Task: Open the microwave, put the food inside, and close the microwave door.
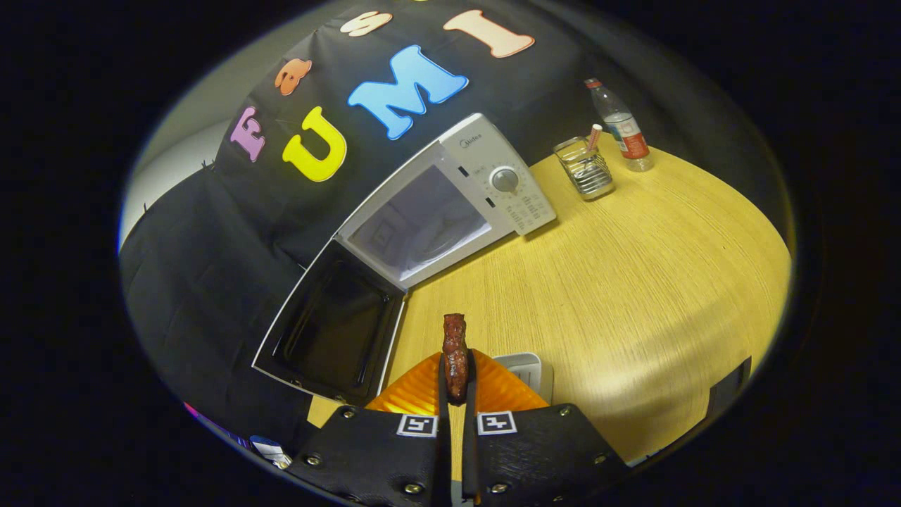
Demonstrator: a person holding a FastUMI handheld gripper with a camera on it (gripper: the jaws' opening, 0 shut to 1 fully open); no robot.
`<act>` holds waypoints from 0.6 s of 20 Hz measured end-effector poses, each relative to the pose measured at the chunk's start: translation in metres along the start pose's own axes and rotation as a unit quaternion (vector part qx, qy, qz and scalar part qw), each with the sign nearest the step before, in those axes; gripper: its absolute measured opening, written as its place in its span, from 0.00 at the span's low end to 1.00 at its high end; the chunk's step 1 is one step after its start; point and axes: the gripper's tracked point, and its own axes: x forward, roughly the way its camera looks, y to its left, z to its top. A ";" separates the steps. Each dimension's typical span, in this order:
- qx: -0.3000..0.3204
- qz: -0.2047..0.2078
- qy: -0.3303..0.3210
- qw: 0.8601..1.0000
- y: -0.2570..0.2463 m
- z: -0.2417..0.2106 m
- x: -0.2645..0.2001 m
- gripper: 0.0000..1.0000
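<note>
Hand-held gripper (pixel 456 384): two fingers drawn close together, pinching a piece of food between them. Each finger carries a square black-and-white marker tag near its base.

Dark reddish-brown, lumpy, elongated piece of food (pixel 455 352): clamped upright between the fingers, its upper end standing clear above them, its lower part pressed on both sides.

White microwave oven with a round dial and a button panel on its front (pixel 486 179): well ahead of the hand-held gripper and slightly to its left, standing on the surface against the black cloth wall. Its cavity (pixel 422 225) is open to view, pale inside, with a turntable faintly visible.

Microwave door, white-framed with a dark window (pixel 334 327): swung fully open, hanging ahead-left of the fingers and much nearer to them than the oven body.

Yellow wood-grain surface (pixel 633 282): spreads ahead and to the right of the hand-held gripper.

Small white square dish or tray (pixel 524 366): on the surface just ahead-right of the fingers, partly hidden behind them.

Silver wire-mesh holder with a striped straw or stick in it (pixel 584 169): far ahead-right, beside the oven's control panel, apart from it.

Clear plastic bottle with a red label and red cap (pixel 621 127): upright just right of the mesh holder, at the far side of the surface.
</note>
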 end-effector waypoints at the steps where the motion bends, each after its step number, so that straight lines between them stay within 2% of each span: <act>1: -0.003 0.007 -0.002 1.000 0.006 0.006 0.006 0.06; 12: -0.027 0.067 -0.033 0.997 0.064 0.065 0.075 0.06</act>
